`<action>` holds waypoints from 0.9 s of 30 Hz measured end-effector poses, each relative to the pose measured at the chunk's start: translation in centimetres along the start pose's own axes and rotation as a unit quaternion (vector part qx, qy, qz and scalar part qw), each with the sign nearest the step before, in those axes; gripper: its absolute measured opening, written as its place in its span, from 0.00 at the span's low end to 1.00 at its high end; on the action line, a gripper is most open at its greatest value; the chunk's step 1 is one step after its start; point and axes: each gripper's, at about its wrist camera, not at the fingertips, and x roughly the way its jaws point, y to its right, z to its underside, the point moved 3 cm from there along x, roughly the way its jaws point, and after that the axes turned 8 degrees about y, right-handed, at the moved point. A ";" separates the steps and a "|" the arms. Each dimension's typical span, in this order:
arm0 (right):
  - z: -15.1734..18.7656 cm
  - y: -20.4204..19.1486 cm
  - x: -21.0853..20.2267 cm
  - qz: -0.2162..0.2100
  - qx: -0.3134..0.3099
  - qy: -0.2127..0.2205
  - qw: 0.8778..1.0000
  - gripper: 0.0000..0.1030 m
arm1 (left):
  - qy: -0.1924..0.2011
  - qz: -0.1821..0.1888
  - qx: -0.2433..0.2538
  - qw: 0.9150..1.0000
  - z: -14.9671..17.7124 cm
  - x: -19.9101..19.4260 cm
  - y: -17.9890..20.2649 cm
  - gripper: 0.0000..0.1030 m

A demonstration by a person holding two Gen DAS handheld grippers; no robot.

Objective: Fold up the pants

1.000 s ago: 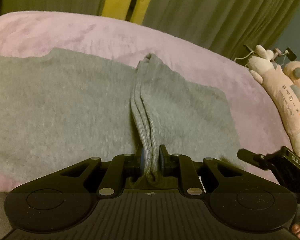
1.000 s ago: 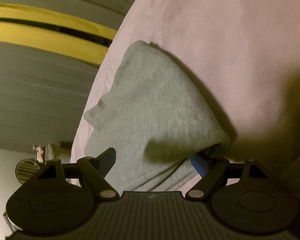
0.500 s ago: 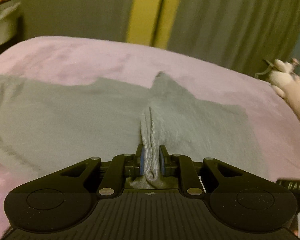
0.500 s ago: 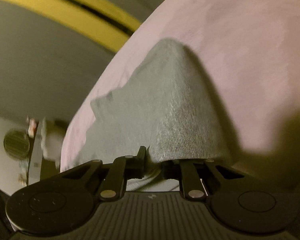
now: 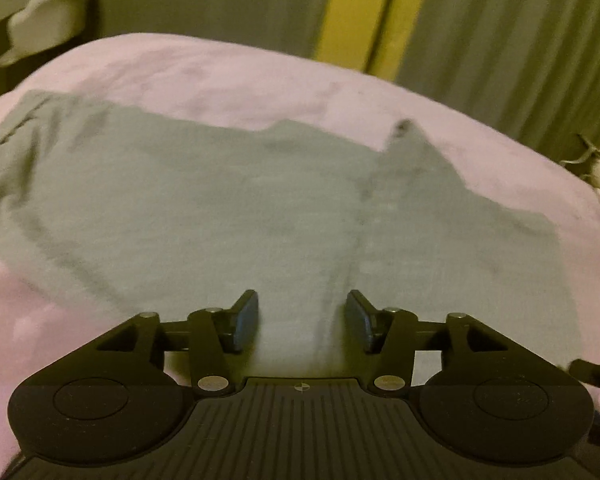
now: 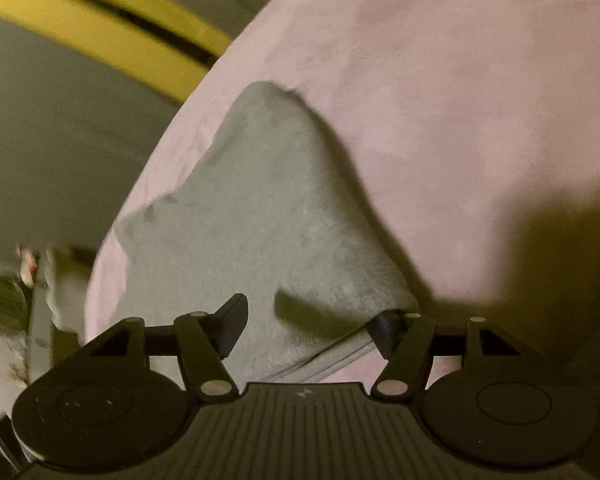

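I judge the step in hand to be the release after a fold. The grey pants [image 5: 204, 216] lie spread on the pink bed cover [image 5: 228, 68], with one raised crease running away from the left gripper [image 5: 302, 320] toward a pointed corner at the far edge.

To do this step well, I let both sets of jaws part fully before I draw either tool back, so no pad drags the cloth and undoes the fold. I then lift clear along the line of the fingers, not sideways across the fabric. I check that the folded edges lie matched before the next grasp.

Left gripper: the jaws are opening. The pants lie between and beneath the fingers, but neither pad presses on the cloth.

Right gripper [image 6: 310, 330]: the jaws are opening. A folded corner of the pants sits between them, with its hem near the tool body. The cloth drapes against the right-hand finger [image 6: 384, 328] and hides part of it; the left-hand finger stands clear. I judge this as loose contact, not a grip.
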 end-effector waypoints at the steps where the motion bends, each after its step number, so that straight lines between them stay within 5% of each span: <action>1: -0.2 0.2 0.0 0.006 0.005 -0.003 1.000 0.61 | -0.001 0.007 0.005 1.000 0.2 0.2 0.5 0.68; 2: -0.2 0.3 -0.3 0.010 0.001 -0.003 1.000 0.61 | -0.004 0.011 0.011 1.000 0.4 0.6 1.1 0.82; 3: -0.3 0.1 -0.4 0.014 -0.006 -0.008 1.000 0.61 | -0.016 0.009 0.019 1.000 0.7 1.3 1.4 0.82; 4: -0.3 -0.2 -0.4 0.024 -0.016 -0.015 0.999 0.61 | -0.034 0.004 0.027 0.999 1.0 2.0 1.2 0.75; 5: -0.5 -0.6 -0.6 0.036 -0.028 -0.020 0.999 0.62 | -0.060 0.002 0.037 0.997 1.5 2.7 1.5 0.47; 6: -0.4 -0.7 -1.0 0.039 -0.037 -0.027 0.998 0.66 | -0.077 0.014 0.038 0.996 1.6 3.0 1.7 0.30; 7: -0.3 -1.0 -1.1 0.044 -0.048 -0.037 0.997 0.66 | -0.077 0.023 0.036 0.996 1.7 2.8 1.6 0.30; 11: -0.6 -2.5 -2.2 0.065 -0.106 -0.044 0.991 0.79 | -0.058 -0.044 0.070 0.995 1.2 1.0 1.3 0.46; 13: -0.8 -2.6 -3.6 0.079 -0.150 -0.022 0.985 0.81 | -0.023 -0.107 0.103 0.989 0.0 0.3 1.0 0.43; 15: -1.2 -2.8 -4.2 0.086 -0.181 0.004 0.980 0.81 | 0.020 -0.136 0.137 0.981 -1.5 -0.1 1.5 0.51; 20: -1.4 -3.2 -2.5 0.126 -0.266 0.078 0.953 0.81 | 0.049 -0.060 0.127 0.989 -5.2 2.0 4.1 0.69; 27: -0.9 -3.0 -0.4 0.122 -0.310 0.098 0.938 0.81 | 0.055 -0.043 0.177 0.982 -8.2 8.5 10.1 0.82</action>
